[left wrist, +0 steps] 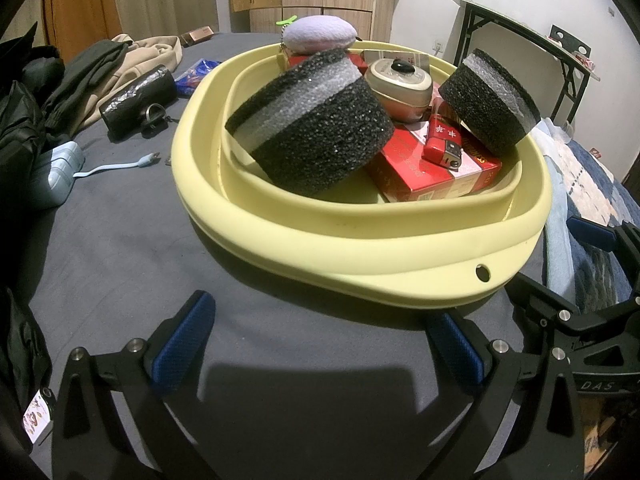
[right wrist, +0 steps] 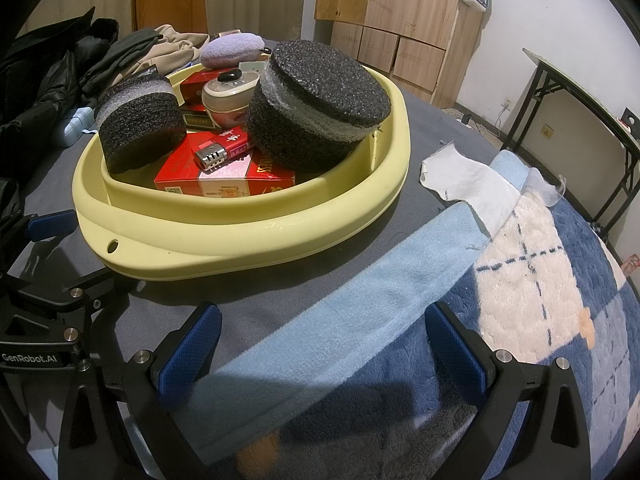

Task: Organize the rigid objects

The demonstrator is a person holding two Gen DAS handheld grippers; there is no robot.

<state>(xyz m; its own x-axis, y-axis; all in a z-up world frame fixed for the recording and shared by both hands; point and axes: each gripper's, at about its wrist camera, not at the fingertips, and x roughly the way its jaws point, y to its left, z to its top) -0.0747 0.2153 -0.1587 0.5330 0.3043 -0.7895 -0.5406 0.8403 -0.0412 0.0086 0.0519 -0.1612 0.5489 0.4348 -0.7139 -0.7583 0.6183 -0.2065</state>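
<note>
Both grippers low over a bed (left wrist: 120,248) with a grey sheet, in front of a pale yellow basin (left wrist: 360,256).

Left gripper (left wrist: 320,344): blue-padded fingers (left wrist: 184,344) spread wide, nothing between them, only grey sheet below. Tips just short of the basin's near rim.

Right gripper (right wrist: 322,344): fingers (right wrist: 192,348) likewise wide apart and empty, poised above a light blue towel (right wrist: 360,304) and the edge of a blue-and-white plaid blanket (right wrist: 560,280). Basin ahead and to the left.

Inside the basin:
- two round black foam blocks with a grey band, the larger (left wrist: 312,128) tilted against the left wall, the smaller (left wrist: 492,98) leaning on the right rim
- a red carton (left wrist: 432,172) lying flat on the bottom
- a red lighter (left wrist: 444,144) with a metal top resting on the carton
- a small cream jar (left wrist: 400,84) with a dark knob on its lid, between the two foam blocks
- a lilac plush pad (left wrist: 320,34) at the far rim, above more red boxes

Left of the basin on the sheet: a dark pouch (left wrist: 136,100) with a key ring, piled clothes (left wrist: 100,68), a pale blue case (left wrist: 56,176) with a short cable. White cloth (right wrist: 460,180) on the blanket at right. Wooden wardrobe (right wrist: 404,12) and a folding table (right wrist: 592,100) by the far wall.
</note>
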